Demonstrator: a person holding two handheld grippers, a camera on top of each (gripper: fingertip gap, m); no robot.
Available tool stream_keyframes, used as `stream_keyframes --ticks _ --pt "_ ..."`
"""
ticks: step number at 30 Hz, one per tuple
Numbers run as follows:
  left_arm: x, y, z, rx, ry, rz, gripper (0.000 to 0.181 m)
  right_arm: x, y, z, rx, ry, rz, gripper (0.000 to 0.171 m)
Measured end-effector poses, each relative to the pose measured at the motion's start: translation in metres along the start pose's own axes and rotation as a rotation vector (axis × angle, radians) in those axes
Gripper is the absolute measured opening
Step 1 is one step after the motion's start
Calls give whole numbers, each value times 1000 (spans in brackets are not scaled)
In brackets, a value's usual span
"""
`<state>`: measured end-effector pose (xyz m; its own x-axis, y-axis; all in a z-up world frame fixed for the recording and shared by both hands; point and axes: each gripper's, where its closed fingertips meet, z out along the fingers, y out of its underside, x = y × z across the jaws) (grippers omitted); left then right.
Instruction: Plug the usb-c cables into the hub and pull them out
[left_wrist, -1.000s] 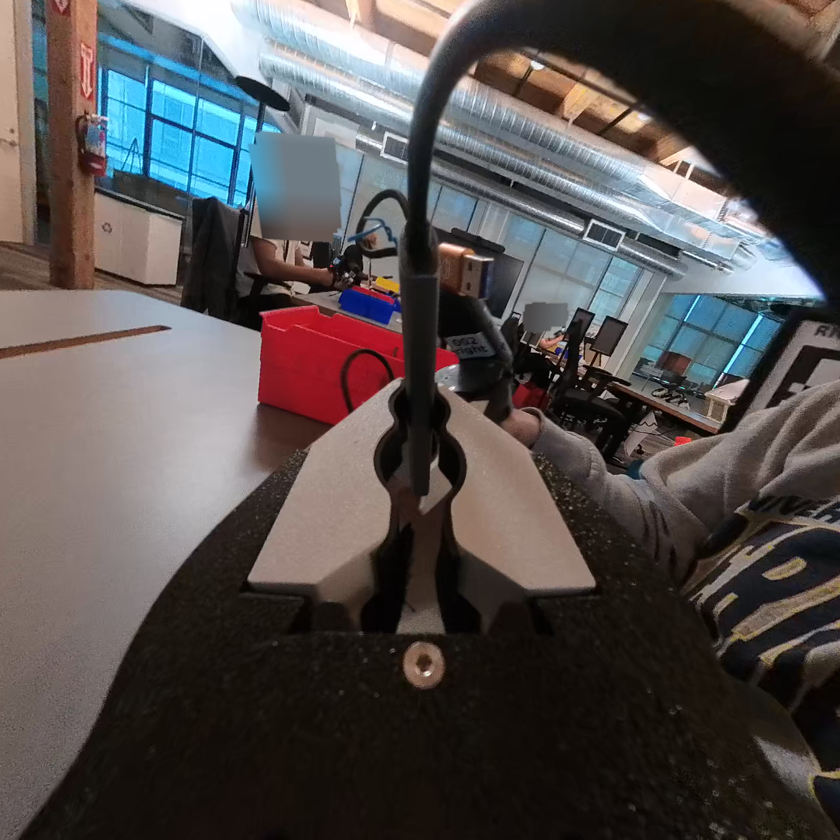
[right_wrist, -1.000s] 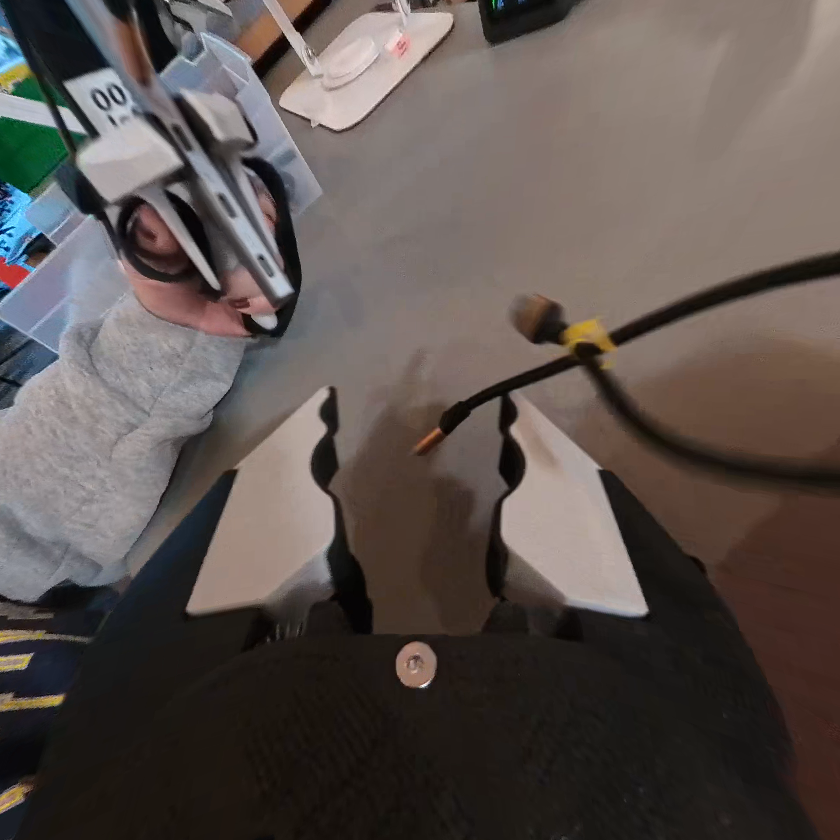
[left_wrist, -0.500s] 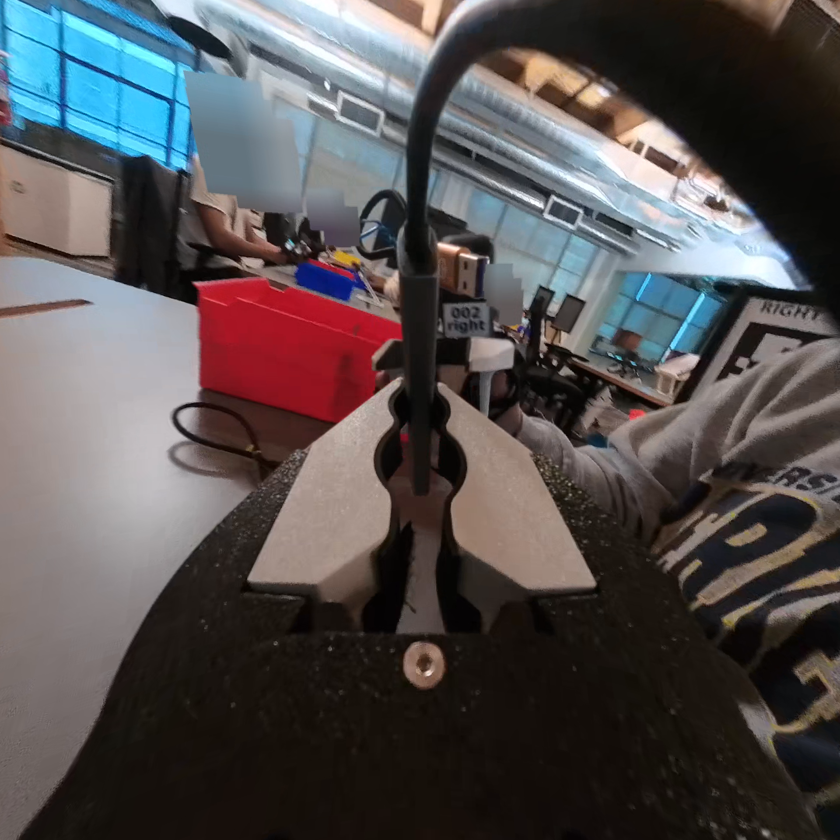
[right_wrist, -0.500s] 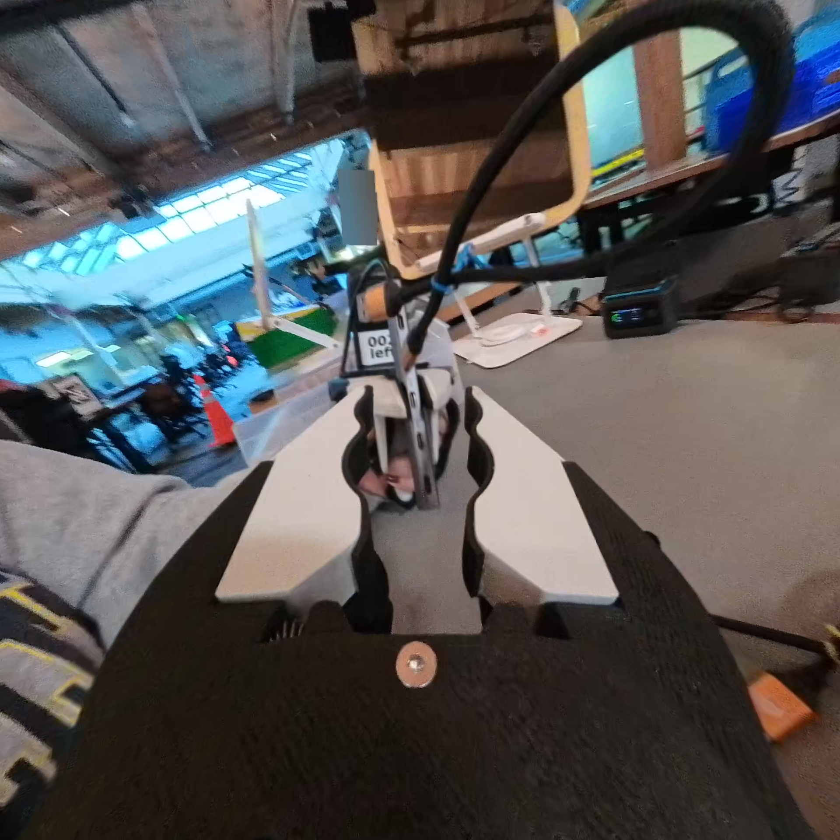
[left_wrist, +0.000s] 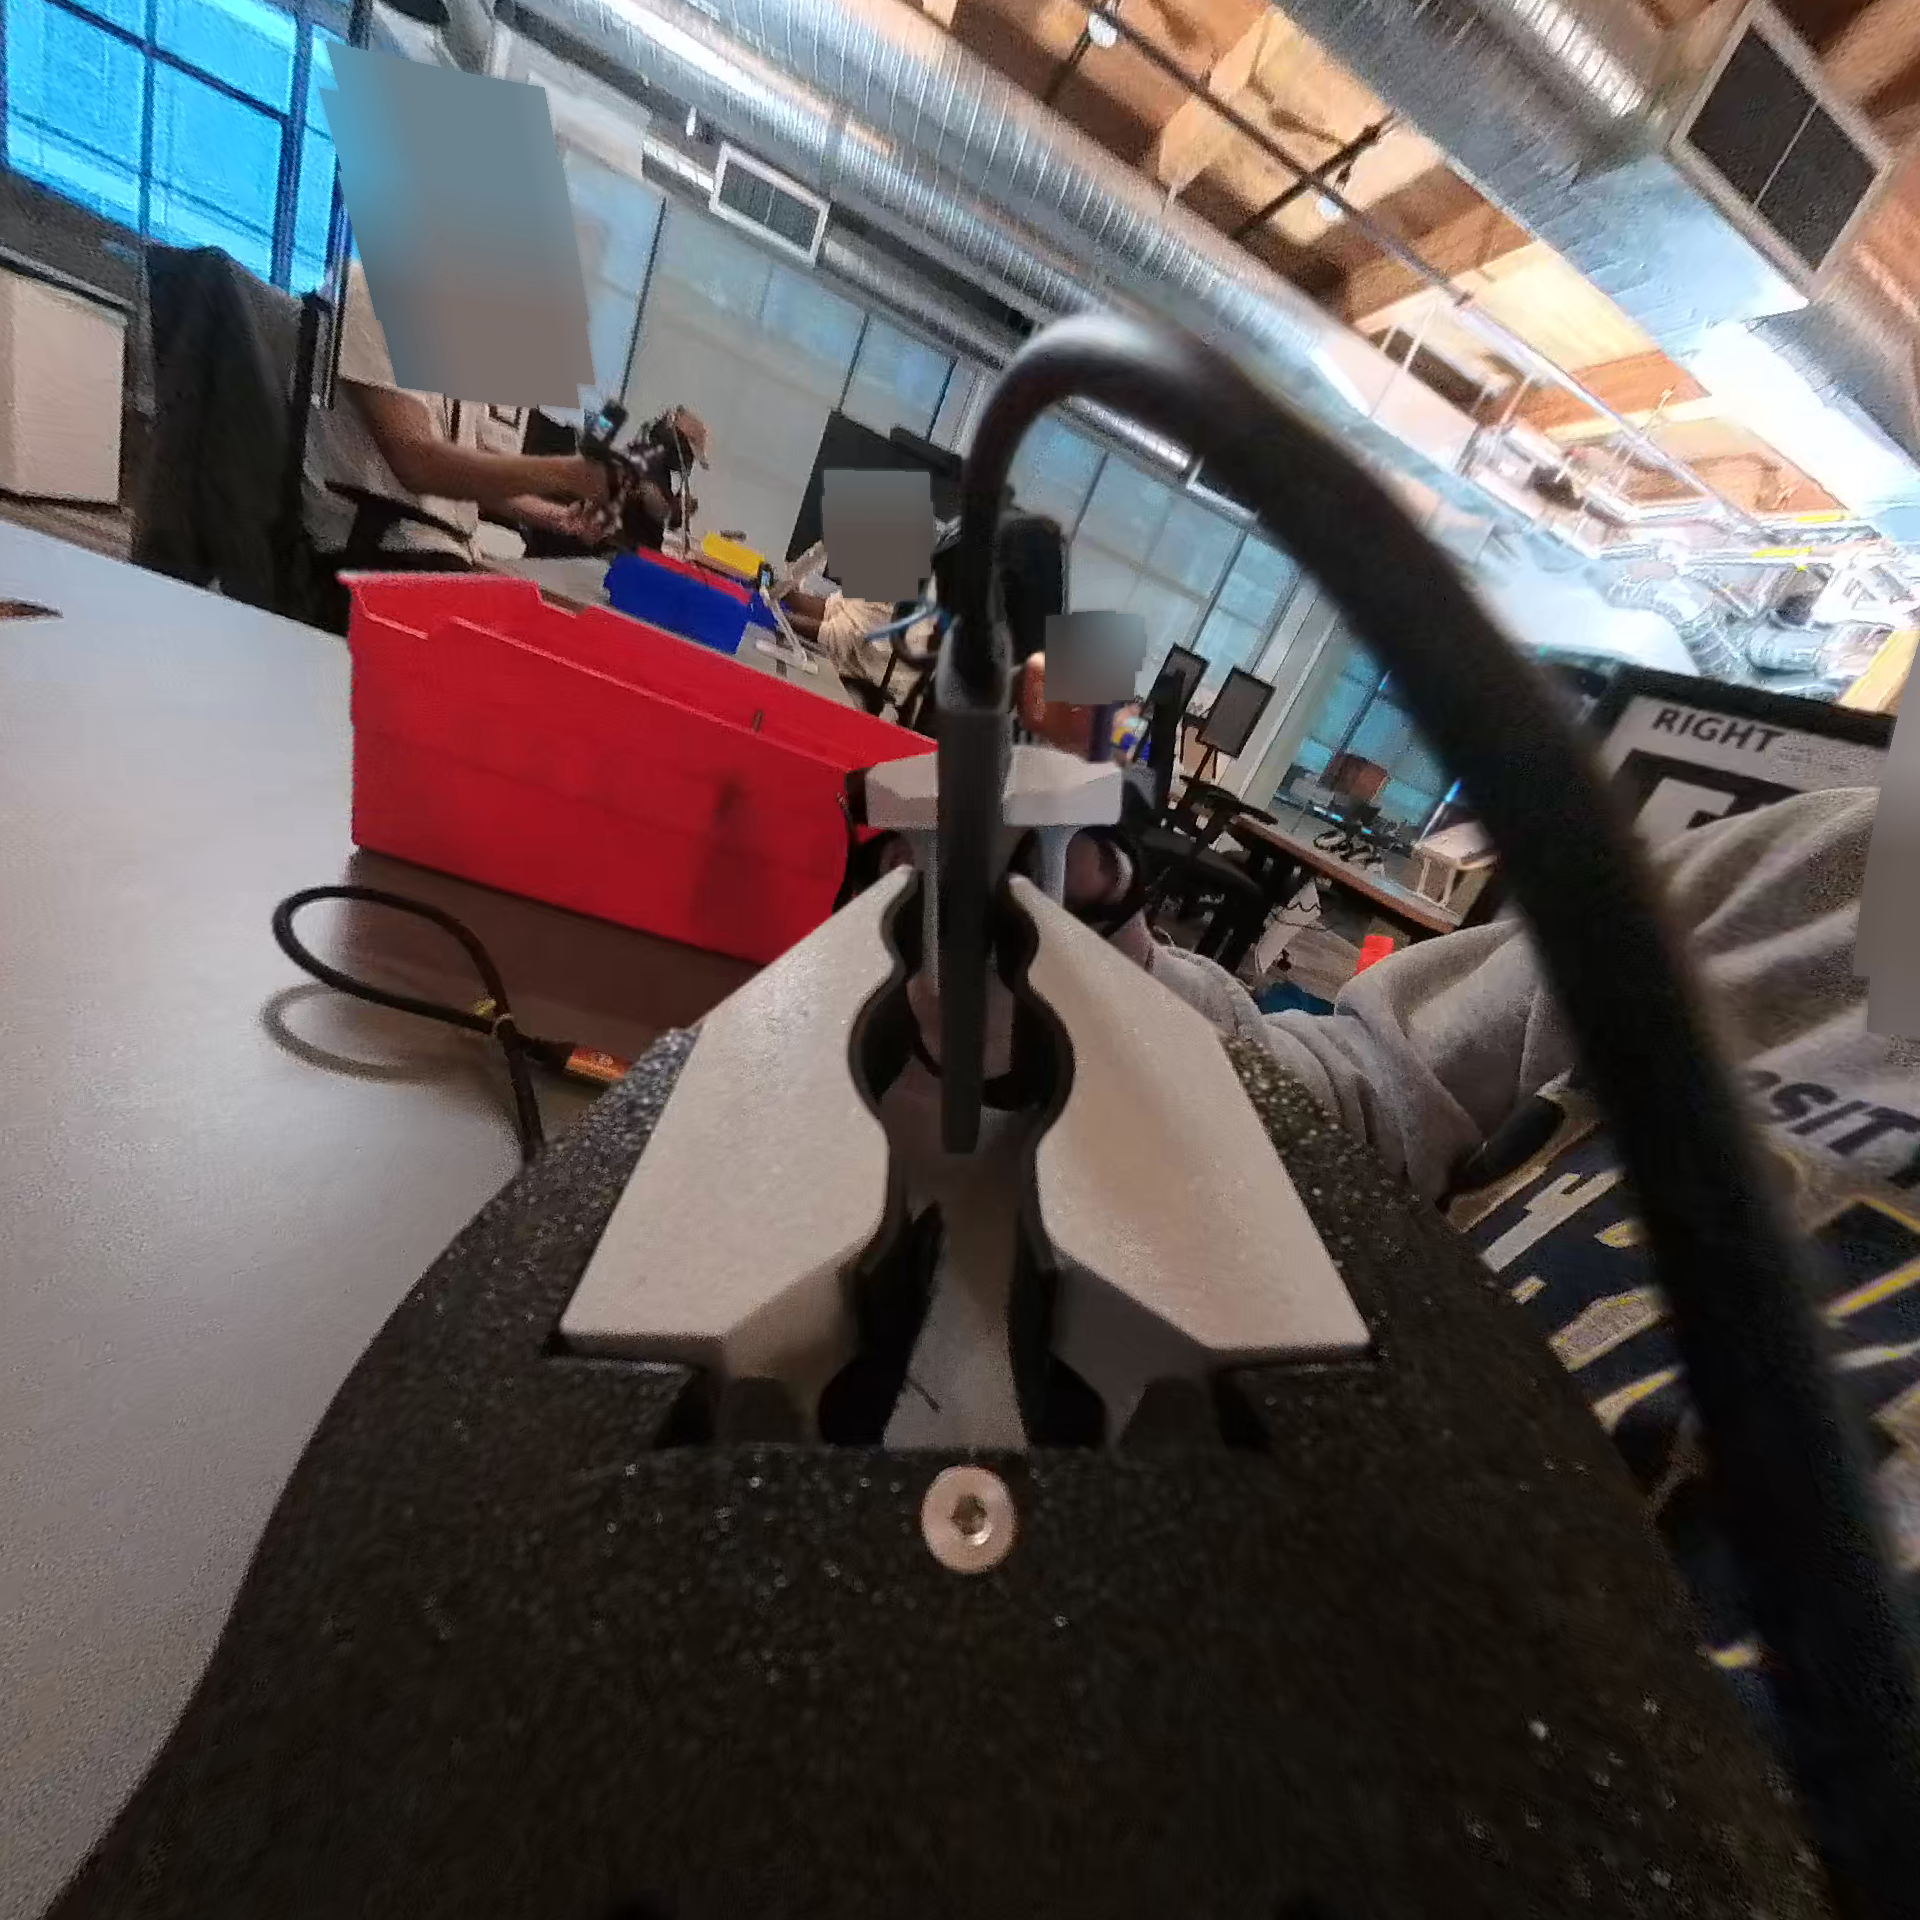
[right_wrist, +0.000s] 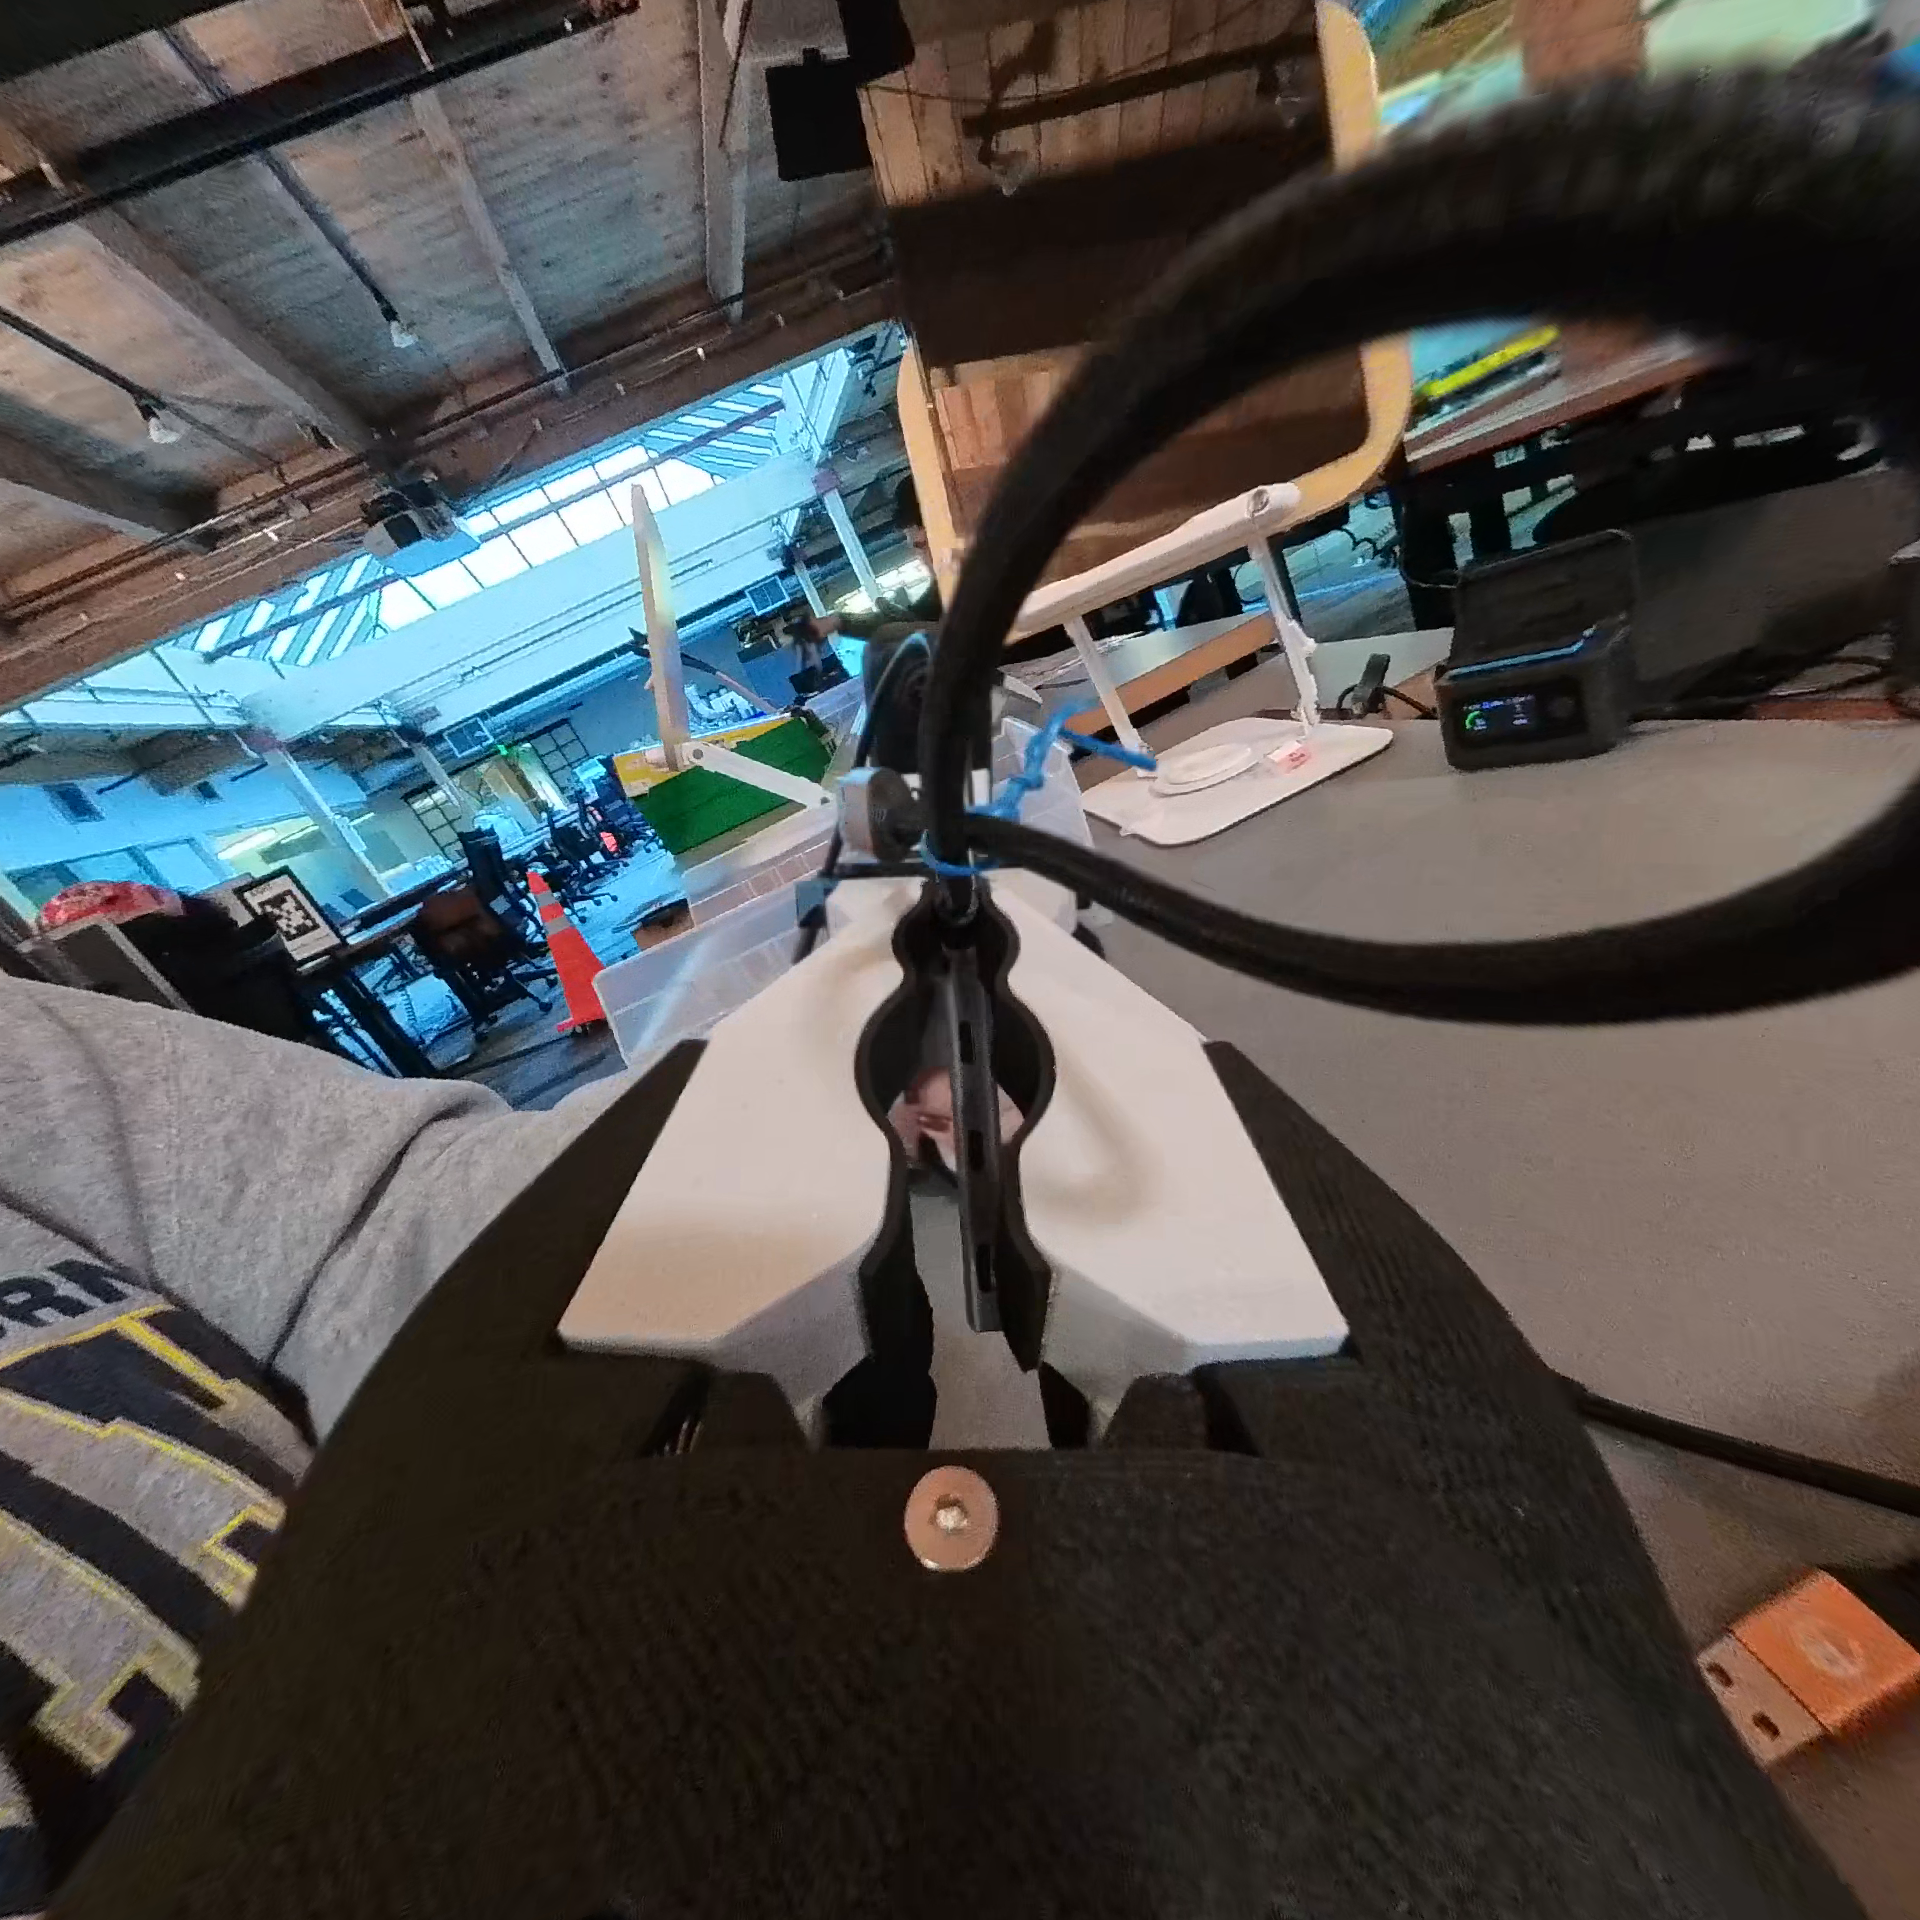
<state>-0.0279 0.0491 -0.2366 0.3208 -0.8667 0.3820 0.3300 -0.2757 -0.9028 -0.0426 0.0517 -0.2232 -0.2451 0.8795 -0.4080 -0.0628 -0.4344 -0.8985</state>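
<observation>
The left hand-held gripper (left_wrist: 964, 914) is clamped on the slim grey hub (left_wrist: 966, 935), which stands edge-on and upright between its pale fingers (left_wrist: 769, 1132). From the hub's top a thick black cable (left_wrist: 1538, 790) arches up and over to the right of that gripper. Facing it, just beyond the hub, is the right hand-held gripper (left_wrist: 992, 800), its white fingertips meeting the hub from the far side.

In the right wrist view the right hand-held gripper (right_wrist: 951, 925) has its white fingers (right_wrist: 769, 1174) drawn in close around the same hub (right_wrist: 977, 1164) (its port slots show along the narrow edge); whether they actually pinch it I cannot tell. A blue tie (right_wrist: 997, 821) binds the cable (right_wrist: 1351, 966) just ahead of the tips.

To the left of the left gripper, a second black cable (left_wrist: 384, 956) lies looped on the grey worktop (left_wrist: 156, 1039), in front of a red bin (left_wrist: 582, 769).
</observation>
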Motion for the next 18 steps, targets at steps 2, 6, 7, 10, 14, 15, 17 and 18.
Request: stream_keyframes --ticks 2,6,7,10,14,15,17,18 --pt "4 -5 -2 22 19 5 7 -2 -1 -1 5 -24 23 4" --pt "10 -5 -1 15 42 8 8 -7 -2 -2 11 -71 46 4" --pt "12 -6 -1 2 41 31 8 -9 -3 -2 13 -88 55 4" --pt "9 -8 -2 -14 -7 57 8 -6 -5 -1 21 -44 28 4" --pt "-7 -8 -4 -30 -117 41 9 6 -4 0 -8 142 -173 4" --pt "-3 -10 -5 -27 -92 34 9 1 -5 1 2 107 -140 4" --pt "11 -13 -6 -22 -10 22 8 -12 -7 2 21 -9 -27 4" --pt "20 -14 -7 -20 43 14 8 -19 -8 2 22 -63 14 4"
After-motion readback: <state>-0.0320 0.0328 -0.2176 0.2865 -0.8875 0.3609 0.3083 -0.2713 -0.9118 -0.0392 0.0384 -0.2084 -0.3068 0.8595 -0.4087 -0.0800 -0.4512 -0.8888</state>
